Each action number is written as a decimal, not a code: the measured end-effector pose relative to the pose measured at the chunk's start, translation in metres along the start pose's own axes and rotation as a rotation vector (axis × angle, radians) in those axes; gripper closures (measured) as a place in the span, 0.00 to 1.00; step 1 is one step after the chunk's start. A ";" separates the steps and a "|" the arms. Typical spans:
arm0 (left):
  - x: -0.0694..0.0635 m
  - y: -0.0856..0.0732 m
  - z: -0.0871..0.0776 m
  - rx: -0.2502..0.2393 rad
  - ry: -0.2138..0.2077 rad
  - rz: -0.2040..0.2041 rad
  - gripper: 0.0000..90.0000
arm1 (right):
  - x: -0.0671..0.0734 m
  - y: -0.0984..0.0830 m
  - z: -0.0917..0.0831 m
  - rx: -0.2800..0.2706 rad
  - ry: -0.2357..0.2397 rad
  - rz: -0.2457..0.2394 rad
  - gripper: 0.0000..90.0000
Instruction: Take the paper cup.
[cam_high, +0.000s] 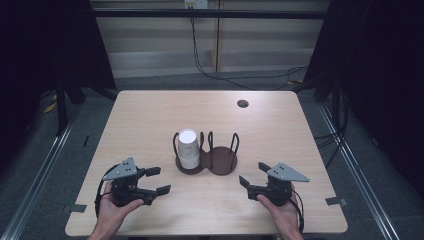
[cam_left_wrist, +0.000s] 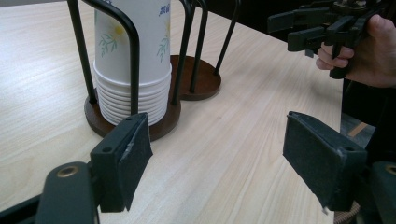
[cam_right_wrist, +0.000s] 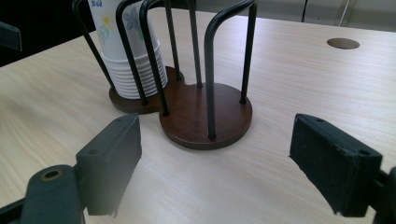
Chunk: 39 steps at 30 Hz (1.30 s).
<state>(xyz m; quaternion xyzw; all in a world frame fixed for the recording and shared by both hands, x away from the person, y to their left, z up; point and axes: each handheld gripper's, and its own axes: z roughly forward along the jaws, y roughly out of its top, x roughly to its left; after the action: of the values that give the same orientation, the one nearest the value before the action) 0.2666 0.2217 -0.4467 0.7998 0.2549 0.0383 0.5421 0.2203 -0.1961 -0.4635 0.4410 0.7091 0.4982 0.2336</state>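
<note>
Centrally, cup stack (cam_high: 188, 148) sits between both open tongs.

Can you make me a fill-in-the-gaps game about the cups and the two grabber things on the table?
1. The stack of paper cups stands in the ____ side of the holder, as the high view shows it.
2. The other side of the holder holds ____ cups.
3. The left gripper and the right gripper both have their jaws ____.
4. The cups have ____ printed on them.

Missing words: left; no; open; flowers
</note>
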 end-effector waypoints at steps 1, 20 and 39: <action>0.001 0.000 0.000 -0.003 -0.002 -0.003 0.26 | 0.000 0.000 0.000 0.000 -0.002 -0.004 0.18; 0.002 0.012 -0.012 -0.051 -0.007 0.003 0.32 | 0.000 -0.001 -0.007 0.003 0.053 0.032 0.19; 0.009 0.046 -0.008 0.069 -0.050 0.012 0.19 | 0.007 -0.001 -0.005 0.012 0.079 0.019 0.15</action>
<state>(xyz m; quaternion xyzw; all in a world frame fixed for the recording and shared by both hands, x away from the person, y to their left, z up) 0.2884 0.2192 -0.4049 0.8202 0.2377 0.0129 0.5203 0.2127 -0.1923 -0.4617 0.4290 0.7164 0.5133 0.1979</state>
